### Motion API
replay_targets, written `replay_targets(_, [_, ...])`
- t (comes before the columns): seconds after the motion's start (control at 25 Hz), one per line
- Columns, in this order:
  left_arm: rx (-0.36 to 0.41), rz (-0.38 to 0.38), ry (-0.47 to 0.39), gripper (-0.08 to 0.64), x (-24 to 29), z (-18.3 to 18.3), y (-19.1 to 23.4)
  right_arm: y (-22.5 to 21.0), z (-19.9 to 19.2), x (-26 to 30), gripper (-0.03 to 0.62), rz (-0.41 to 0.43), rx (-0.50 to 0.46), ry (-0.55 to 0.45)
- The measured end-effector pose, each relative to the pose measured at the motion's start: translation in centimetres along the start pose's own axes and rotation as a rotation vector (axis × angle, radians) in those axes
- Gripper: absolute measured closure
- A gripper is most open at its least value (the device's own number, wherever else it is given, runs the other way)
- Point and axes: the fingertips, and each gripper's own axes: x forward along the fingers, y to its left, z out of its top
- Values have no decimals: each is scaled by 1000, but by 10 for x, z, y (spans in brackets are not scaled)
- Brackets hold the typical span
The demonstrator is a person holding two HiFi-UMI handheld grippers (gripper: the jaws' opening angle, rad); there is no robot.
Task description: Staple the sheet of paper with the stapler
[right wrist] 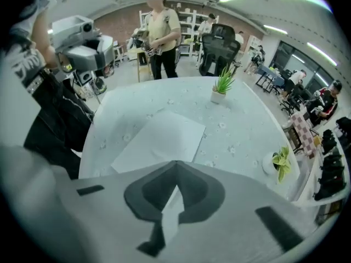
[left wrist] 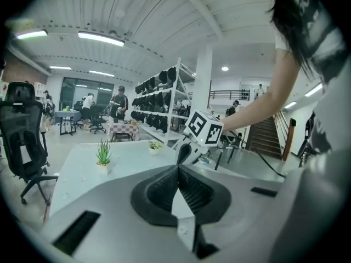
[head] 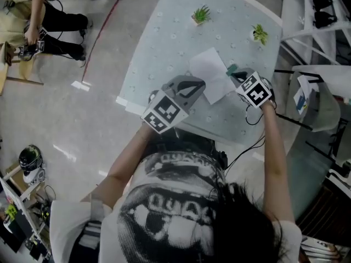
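Observation:
A white sheet of paper (head: 211,73) (right wrist: 159,138) lies flat on the pale table (head: 164,43). A small green thing, probably the stapler (head: 232,69), shows at the sheet's right edge, just beyond my right gripper's tip. My right gripper (head: 237,75) (right wrist: 175,174) points steeply down above the sheet's near right side, jaws shut with nothing between them. The stapler is hidden in the right gripper view. My left gripper (head: 202,84) (left wrist: 176,174) hovers by the sheet's near left edge, jaws shut and empty. The left gripper view shows no paper, only the right gripper's marker cube (left wrist: 205,127).
Two small potted plants (head: 201,15) (head: 259,34) stand at the far side of the table. An office chair (head: 323,108) and a white rack are close on the right. A person sits by the floor at the top left (head: 33,21).

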Motion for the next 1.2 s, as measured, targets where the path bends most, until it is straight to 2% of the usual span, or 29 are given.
replay_targets(0.32, [27, -84, 28, 557, -20, -12, -11, 34, 22, -22, 586, -103, 279, -224])
replay_targets(0.48, [47, -124, 50, 557, -27, -23, -13, 58, 23, -27, 586, -141, 376, -283])
replay_targets(0.64, [63, -133, 55, 557, -30, -27, -18, 80, 21, -34, 586, -157, 462, -346])
replay_targets(0.96, [65, -95, 60, 557, -37, -32, -46, 124, 12, -57, 586, -176, 541, -463])
replay_targets(1.2, [68, -19, 59, 557, -51, -38, -87, 162, -8, -80, 588, -179, 556, -561])
